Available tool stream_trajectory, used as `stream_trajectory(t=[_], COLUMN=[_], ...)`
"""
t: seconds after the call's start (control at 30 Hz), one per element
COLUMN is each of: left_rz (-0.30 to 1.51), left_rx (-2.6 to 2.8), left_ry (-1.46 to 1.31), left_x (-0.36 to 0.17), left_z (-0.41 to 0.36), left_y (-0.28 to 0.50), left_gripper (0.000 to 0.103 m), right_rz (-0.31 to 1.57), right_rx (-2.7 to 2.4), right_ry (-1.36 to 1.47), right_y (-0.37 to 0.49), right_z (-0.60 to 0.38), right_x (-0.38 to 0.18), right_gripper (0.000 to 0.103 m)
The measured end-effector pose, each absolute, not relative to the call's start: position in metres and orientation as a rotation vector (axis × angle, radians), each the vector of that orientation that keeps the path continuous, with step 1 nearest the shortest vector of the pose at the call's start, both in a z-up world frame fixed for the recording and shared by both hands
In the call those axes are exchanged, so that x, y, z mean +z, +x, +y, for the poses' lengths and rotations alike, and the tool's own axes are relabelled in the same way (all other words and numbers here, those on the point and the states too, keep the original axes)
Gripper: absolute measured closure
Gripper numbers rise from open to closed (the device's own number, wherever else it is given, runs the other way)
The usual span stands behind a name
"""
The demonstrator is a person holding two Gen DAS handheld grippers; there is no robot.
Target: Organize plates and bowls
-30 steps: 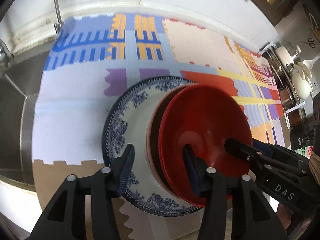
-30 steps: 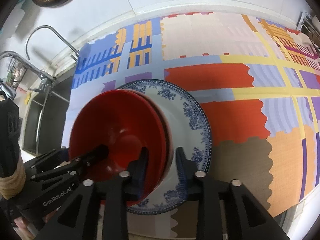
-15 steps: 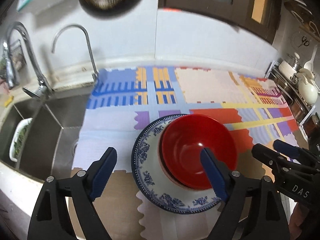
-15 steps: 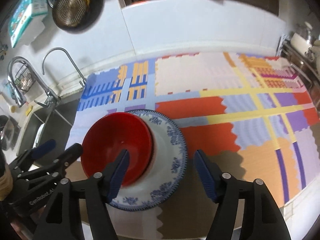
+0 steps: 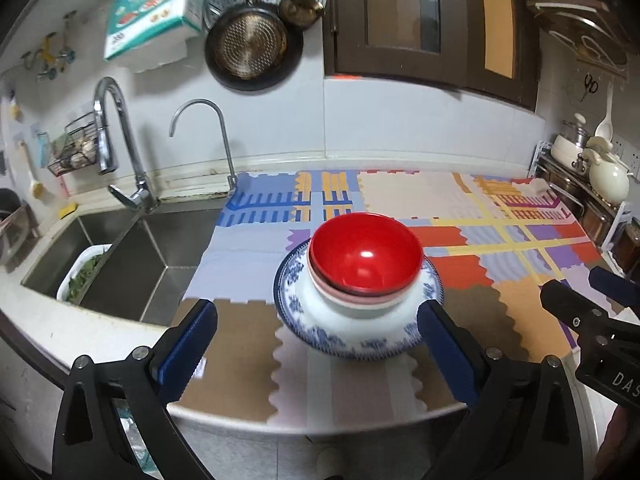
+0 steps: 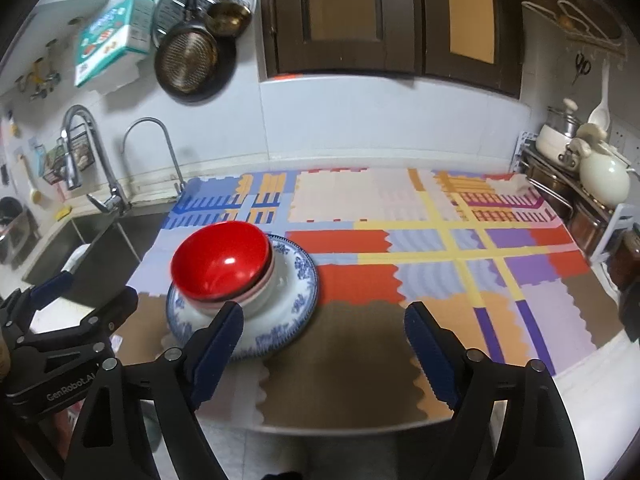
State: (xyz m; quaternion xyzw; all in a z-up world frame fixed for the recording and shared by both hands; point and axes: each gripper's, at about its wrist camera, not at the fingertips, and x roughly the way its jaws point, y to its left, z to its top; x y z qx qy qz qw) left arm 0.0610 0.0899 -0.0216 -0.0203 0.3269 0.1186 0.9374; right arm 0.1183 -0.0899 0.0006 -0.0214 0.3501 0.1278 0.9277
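A red bowl (image 5: 365, 258) (image 6: 222, 260) rests on top of nested bowls, pinkish and white, stacked on a blue-patterned white plate (image 5: 344, 340) (image 6: 294, 300) on the colourful mat. My left gripper (image 5: 320, 350) hovers well back from the stack, near the counter's front edge; its jaws are still opening and nothing is between them. My right gripper (image 6: 322, 348) is likewise pulled back, to the right of the stack, jaws opening and empty. Each gripper shows at the edge of the other's view: the right gripper (image 5: 592, 320) and the left gripper (image 6: 68, 320).
A steel sink (image 5: 120, 256) with two taps and a white basket of greens (image 5: 82, 276) lies left of the mat (image 6: 440, 240). Pots and a cream kettle (image 5: 604, 176) stand on a rack at the right. Pans hang on the wall above.
Both grippers let go of the stack's rim, opened wide, and drew back and up from it. The view widened from the plate alone to the whole counter and wall.
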Motion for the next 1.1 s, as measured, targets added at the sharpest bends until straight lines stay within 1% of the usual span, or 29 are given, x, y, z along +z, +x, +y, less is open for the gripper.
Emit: stream_trajectory(t=[0.3, 0.47, 0.73, 1.1], left_rz=[0.629, 0.614, 0.57, 0.552], left_rx=[0.283, 0.278, 0.282, 0.229], left_ry=[-0.038, -0.031, -0.015, -0.006], left_x=[-0.014, -0.008, 0.001, 0.007], left_z=[0.059, 0.048, 0.042, 0.041], left_y=[-0.016, -0.043, -0.066, -0.073], left_gripper=[0.0, 0.0, 0.0, 0.0], right_rz=[0.694, 0.67, 0.632, 0.613], right_rx=[0.301, 0.318, 0.324, 0.306], right_ry=[-0.026, -0.017, -0.021, -0.004], right_y=[0.052, 0.019, -0.012, -0.027], right_z=[-0.123, -0.137, -0.146, -0.146], right_x=[-0.001, 0.003, 0.01, 0.017], right_gripper=[0.019, 0.019, 0.019, 0.019])
